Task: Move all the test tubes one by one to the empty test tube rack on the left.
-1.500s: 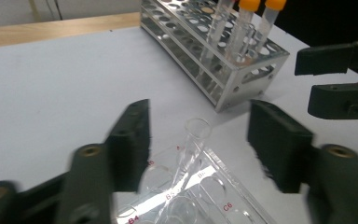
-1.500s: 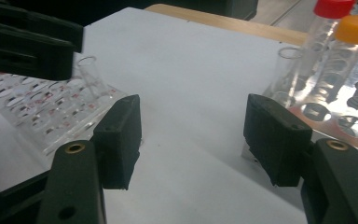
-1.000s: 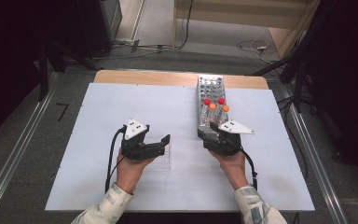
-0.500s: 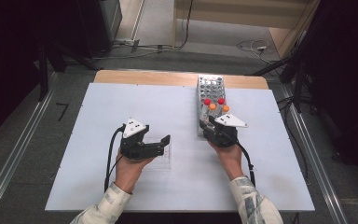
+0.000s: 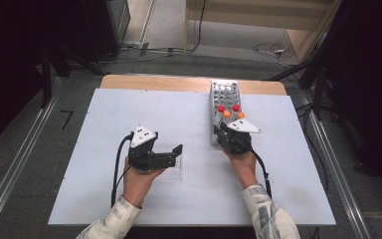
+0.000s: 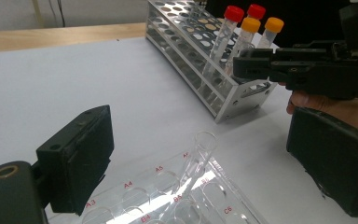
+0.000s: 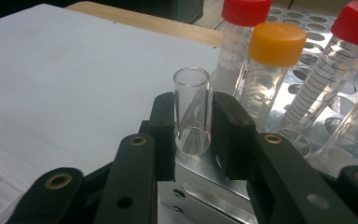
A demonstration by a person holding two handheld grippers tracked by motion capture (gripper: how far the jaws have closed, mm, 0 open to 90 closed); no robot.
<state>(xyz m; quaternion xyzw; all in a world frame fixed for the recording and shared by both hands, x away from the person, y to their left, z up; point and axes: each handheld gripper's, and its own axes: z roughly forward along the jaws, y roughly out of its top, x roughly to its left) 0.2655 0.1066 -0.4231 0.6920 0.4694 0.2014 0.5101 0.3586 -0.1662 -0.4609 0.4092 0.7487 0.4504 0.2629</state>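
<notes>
White table (image 5: 129, 114), long side left to right, wooden edge at its 12 o'clock side. Metal tube rack (image 5: 224, 92) lies at about 1 o'clock from table centre, long axis running 12 to 6. Four capped tubes stand in its near end, two red caps (image 5: 221, 108) behind two orange caps (image 5: 226, 113), mouths up, slightly tilted.

Clear plastic rack (image 6: 168, 196) sits flat at about 7 o'clock from table centre, cells labelled A3 to C6. One open glass tube (image 6: 196, 158) leans in it, mouth toward 1 o'clock in the left gripper view.

Left gripper (image 5: 171, 155): jaws wide apart over the clear rack, just been opening, nothing between the pads.

Right gripper (image 7: 193, 135) at the metal rack's near end: jaws just been closing, pads pressed on both sides of a small uncapped clear tube (image 7: 192, 109). Tube upright, long axis vertical, mouth at 12 o'clock, base in the rack's corner hole.
</notes>
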